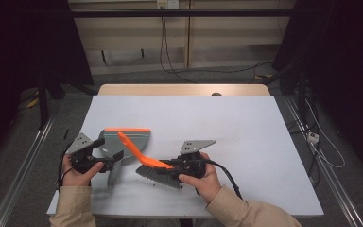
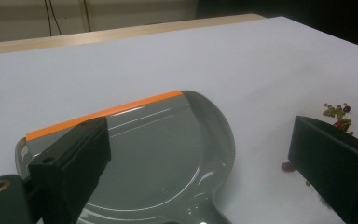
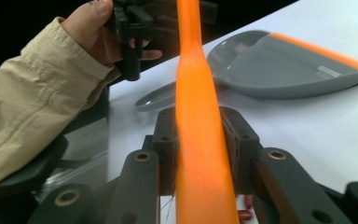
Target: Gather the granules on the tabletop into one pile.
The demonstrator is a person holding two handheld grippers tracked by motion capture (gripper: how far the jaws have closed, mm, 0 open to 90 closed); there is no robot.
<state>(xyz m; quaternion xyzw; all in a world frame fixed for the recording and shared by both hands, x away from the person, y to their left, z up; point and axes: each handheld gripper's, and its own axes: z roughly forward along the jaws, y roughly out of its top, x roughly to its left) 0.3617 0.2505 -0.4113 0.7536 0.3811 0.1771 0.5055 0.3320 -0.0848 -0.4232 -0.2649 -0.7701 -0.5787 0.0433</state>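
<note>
Brush with an orange handle and grey bristles is held by the right tool, whose two black jaws are closed tightly on both sides of the handle, as the right gripper view shows. The bristle head hangs low over the white counter, just left of the right hand, and the handle rises to the upper left, over the grey dustpan. This dustpan has an orange front edge and lies flat on the counter. The left tool is at the dustpan's handle with its jaws standing wide apart; in the left gripper view nothing is pressed between them. Some small red and green beans lie on the counter near one jaw.
</note>
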